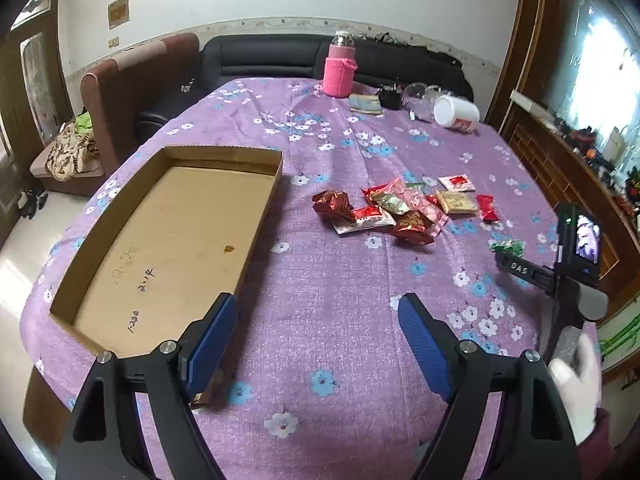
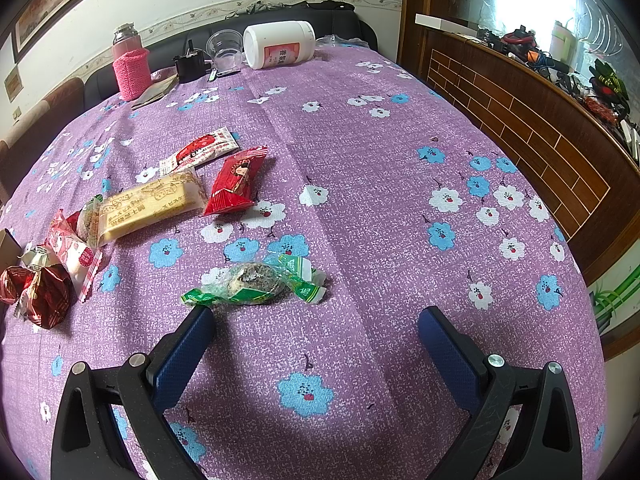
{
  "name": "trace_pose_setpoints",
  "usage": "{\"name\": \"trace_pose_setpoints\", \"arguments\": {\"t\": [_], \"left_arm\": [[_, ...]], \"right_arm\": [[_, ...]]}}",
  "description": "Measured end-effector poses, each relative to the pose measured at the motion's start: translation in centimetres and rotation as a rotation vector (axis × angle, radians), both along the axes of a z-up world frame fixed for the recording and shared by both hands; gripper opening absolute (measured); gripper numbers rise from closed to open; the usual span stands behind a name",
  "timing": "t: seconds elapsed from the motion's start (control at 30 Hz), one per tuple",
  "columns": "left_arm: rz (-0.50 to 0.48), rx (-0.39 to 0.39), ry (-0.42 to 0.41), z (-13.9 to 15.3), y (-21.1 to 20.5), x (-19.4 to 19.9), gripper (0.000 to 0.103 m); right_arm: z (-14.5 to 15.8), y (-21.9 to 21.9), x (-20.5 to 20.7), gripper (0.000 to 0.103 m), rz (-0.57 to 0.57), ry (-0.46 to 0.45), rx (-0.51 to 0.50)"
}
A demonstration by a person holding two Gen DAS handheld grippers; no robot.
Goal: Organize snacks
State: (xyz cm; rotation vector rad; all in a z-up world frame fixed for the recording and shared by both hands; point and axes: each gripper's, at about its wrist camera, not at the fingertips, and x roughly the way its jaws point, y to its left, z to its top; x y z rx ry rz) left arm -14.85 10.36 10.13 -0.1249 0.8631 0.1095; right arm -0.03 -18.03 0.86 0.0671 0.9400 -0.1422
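Purple floral bench (image 2: 360, 152): right tool (image 2: 316, 320) agape near green-wrapped snack (image 2: 256, 280); left tool (image 1: 316, 316) agape beside cardboard tray (image 1: 256, 216)

An empty, shallow cardboard tray (image 1: 168, 236) lies flat on the table's left. Right of it, apart, wrapped snacks lie in a loose pile (image 1: 396, 208). A green-wrapped snack (image 2: 256, 284) lies alone, nearer than the pile.

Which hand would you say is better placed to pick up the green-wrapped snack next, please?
Right. The right tool is open with the green-wrapped snack lying just ahead of its fingertips. The left tool, also open, hangs near the cardboard tray, with the snack far off to its right.
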Motion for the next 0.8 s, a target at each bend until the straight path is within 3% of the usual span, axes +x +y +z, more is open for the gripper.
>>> {"name": "trace_pose_setpoints", "arguments": {"t": [0.07,0.4,0.8], "left_arm": [[0.008,0.045,0.015,-0.1,-0.7,0.3,0.082],[0.091,-0.016,0.004,-0.5,2.1,-0.9,0.082],[0.111,0.012,0.007,-0.8,4.2,-1.6,0.082]], "right_arm": [[0.0,0.0,0.0,0.102,0.000,0.000,0.000],[-0.1,0.2,0.4,0.102,0.002,0.020,0.018],[0.3,0.4,-0.7,0.102,0.011,0.077,-0.005]]}}
